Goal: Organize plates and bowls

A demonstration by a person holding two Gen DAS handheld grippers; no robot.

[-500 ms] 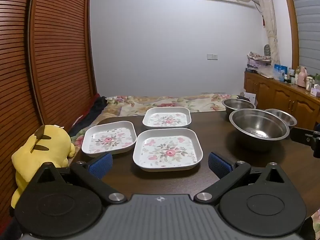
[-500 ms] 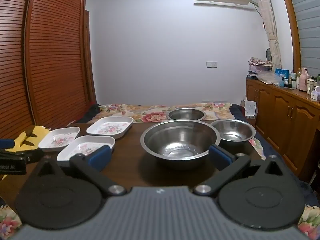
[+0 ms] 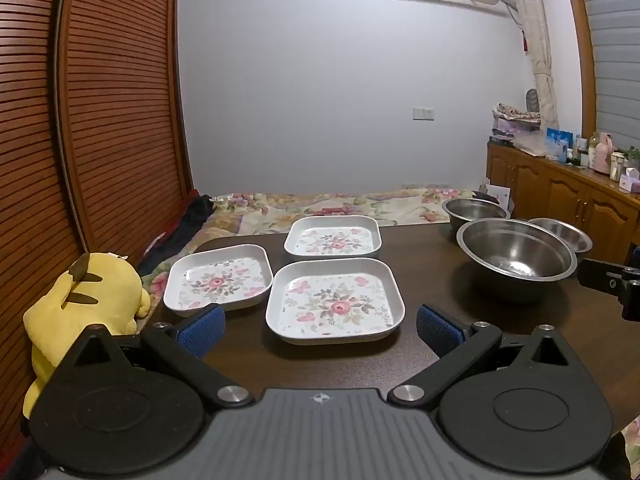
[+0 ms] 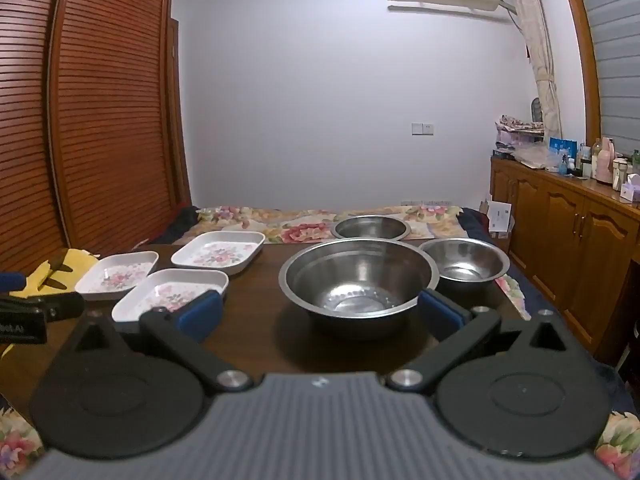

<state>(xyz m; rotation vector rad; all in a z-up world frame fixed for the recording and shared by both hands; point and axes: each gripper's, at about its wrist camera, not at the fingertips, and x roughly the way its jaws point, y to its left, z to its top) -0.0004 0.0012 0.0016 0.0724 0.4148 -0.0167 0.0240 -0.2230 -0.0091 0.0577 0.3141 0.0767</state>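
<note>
A yellow plush toy (image 3: 82, 304) is sitting at the table's (image 3: 500, 332) 9 o'clock edge, and next to it three floral square plates are lying flat: the left plate (image 3: 218, 278) at 11 o'clock of the left tool (image 3: 320, 326), the near plate (image 3: 335, 300) lying just ahead at 12 o'clock between its widely spread blue fingers (image 3: 202, 326), and the far plate (image 3: 333, 237) beyond it. Further right, the right tool (image 4: 320, 312) is likewise standing wide open, holding nothing, its fingers (image 4: 440, 312) flanking the large steel bowl (image 4: 358, 280) at 12 o'clock. The rear bowl (image 4: 370, 227) is sitting behind that, with the small bowl (image 4: 464, 264) at 1 o'clock.
</note>
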